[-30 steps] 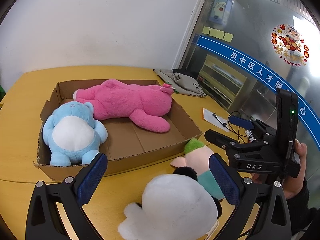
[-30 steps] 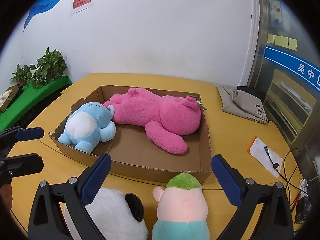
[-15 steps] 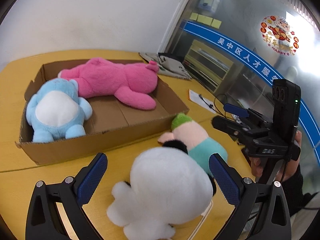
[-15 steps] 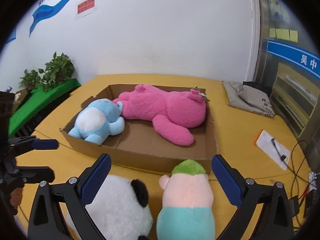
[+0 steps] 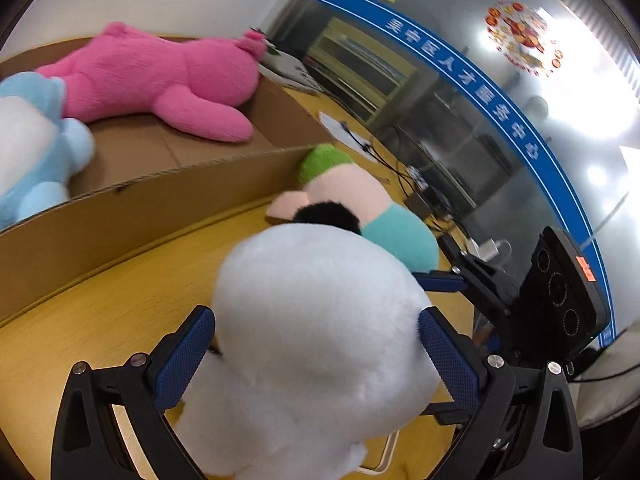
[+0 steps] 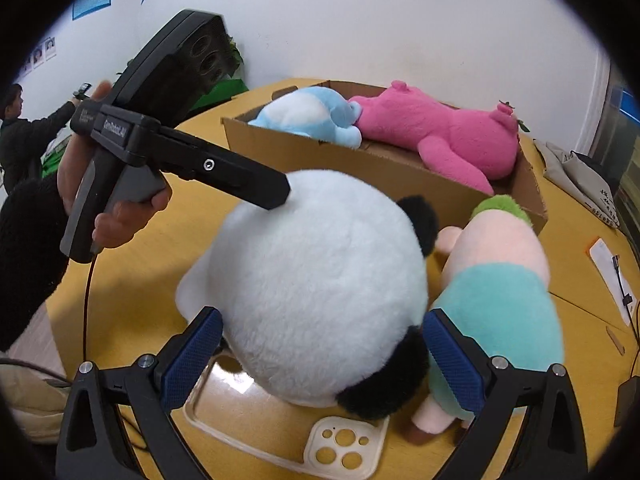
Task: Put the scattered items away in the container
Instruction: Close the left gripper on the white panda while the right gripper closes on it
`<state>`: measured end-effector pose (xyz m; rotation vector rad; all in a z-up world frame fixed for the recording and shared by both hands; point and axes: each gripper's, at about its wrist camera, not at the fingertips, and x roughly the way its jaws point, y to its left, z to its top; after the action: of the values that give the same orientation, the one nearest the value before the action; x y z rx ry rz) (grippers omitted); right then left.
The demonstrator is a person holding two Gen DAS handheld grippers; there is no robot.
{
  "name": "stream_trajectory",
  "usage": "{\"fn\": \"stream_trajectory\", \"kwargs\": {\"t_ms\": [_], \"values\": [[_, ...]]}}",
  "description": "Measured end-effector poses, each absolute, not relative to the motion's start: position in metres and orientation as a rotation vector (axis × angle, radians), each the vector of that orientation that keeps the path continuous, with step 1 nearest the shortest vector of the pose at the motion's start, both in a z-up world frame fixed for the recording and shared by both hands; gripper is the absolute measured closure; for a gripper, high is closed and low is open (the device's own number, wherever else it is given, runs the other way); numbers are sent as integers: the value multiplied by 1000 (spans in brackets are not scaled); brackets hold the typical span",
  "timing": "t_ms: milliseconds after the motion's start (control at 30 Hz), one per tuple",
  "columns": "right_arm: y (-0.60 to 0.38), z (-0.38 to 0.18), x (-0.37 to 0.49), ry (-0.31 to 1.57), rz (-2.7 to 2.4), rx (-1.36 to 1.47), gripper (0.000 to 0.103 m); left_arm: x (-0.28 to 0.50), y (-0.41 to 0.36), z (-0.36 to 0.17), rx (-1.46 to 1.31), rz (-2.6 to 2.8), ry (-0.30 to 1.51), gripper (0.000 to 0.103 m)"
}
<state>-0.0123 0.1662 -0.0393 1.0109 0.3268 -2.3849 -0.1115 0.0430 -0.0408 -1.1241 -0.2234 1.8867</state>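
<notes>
A white panda plush [image 5: 312, 280] [image 6: 312, 272] lies on the yellow table in front of the cardboard box [image 5: 160, 208] [image 6: 400, 168]. My left gripper [image 5: 316, 316] is open and straddles the panda, a blue pad on each flank. My right gripper [image 6: 322, 316] is open too and straddles it from the other side. In the right wrist view a hand holds the left gripper, and one of its fingers [image 6: 240, 176] touches the panda's top. A pink, green-capped, teal-clad plush [image 5: 360, 200] [image 6: 500, 272] lies against the panda. Inside the box lie a pink plush [image 5: 168, 76] [image 6: 440, 128] and a blue plush [image 5: 32, 132] [image 6: 308, 112].
A pale phone case [image 6: 344, 452] lies on the table, partly under the panda. A grey bag [image 6: 580, 172] and a paper with a cable [image 6: 612, 276] are at the right. A person [image 6: 24, 132] stands far back left. The right gripper's black body [image 5: 560, 300] is close by.
Both grippers have dropped and closed in on the panda, which now sits between both pairs of fingers. The jaw widths look unchanged. The box has slid up and left in the left view.
</notes>
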Motion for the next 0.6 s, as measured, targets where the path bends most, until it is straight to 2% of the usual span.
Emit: {"fn": "stream_trajectory", "kwargs": {"t_ms": [67,133,267,433,500,600], "values": [[160,-45,-13,337,-2374,990,3,-114,47,-45,-1122,1837,-241,0],[156,-50,-13,366,-2380,976,0,-112,50,-46,-1118,1830,-229,4],[151,-62,-16,399,-2396,976,1,-105,49,-45,-1112,1836,-207,13],[154,-59,-19,339,-2407,959,21,-97,40,-32,-1058,1878,-212,22],[157,-55,-20,298,-2409,948,25,-93,39,-21,-1029,1905,-201,23],[156,-39,-15,295,-2435,881,26,-88,39,8,-960,1952,-163,23]]}}
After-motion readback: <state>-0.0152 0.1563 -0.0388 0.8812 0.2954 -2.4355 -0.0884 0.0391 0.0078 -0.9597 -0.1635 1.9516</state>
